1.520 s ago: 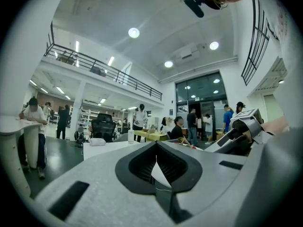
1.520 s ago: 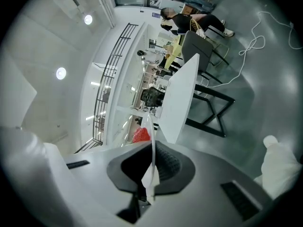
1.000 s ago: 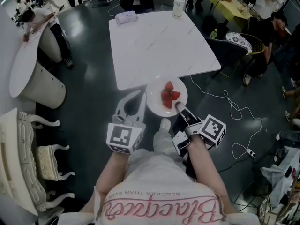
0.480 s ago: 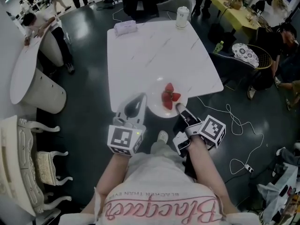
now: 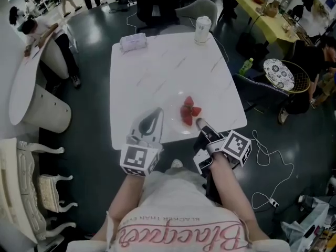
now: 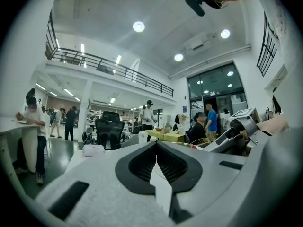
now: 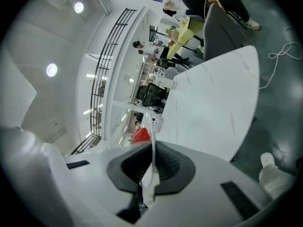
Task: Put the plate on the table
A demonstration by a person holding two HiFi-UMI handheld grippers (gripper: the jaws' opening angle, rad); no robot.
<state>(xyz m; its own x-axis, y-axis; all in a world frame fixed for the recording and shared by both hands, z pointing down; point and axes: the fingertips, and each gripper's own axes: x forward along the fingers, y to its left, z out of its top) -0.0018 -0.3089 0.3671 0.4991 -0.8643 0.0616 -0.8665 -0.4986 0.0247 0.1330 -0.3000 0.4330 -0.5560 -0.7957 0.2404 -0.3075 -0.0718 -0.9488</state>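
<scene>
A white plate (image 5: 176, 124) carrying red strawberries (image 5: 189, 112) is over the near part of the white marble table (image 5: 157, 67), close to its front edge. I cannot tell whether it touches the tabletop. My right gripper (image 5: 199, 123) is shut on the plate's near right rim. In the right gripper view the plate (image 7: 151, 122) runs edge-on between the pads, with a strawberry (image 7: 140, 135) beside it. My left gripper (image 5: 157, 112) hovers just left of the plate, shut and holding nothing. In the left gripper view its jaws (image 6: 156, 148) are together.
A white cup (image 5: 202, 29) and a white packet (image 5: 132, 42) stand at the table's far edge. A round white table (image 5: 31, 83) and an ornate white chair (image 5: 21, 177) are at the left. Cables (image 5: 268, 161) lie on the dark floor at the right, with people and a yellow table (image 5: 262, 9) beyond.
Both grippers and the plate have moved forward, from off the table's front edge to over the tabletop. The right gripper's hold on the rim is unchanged.
</scene>
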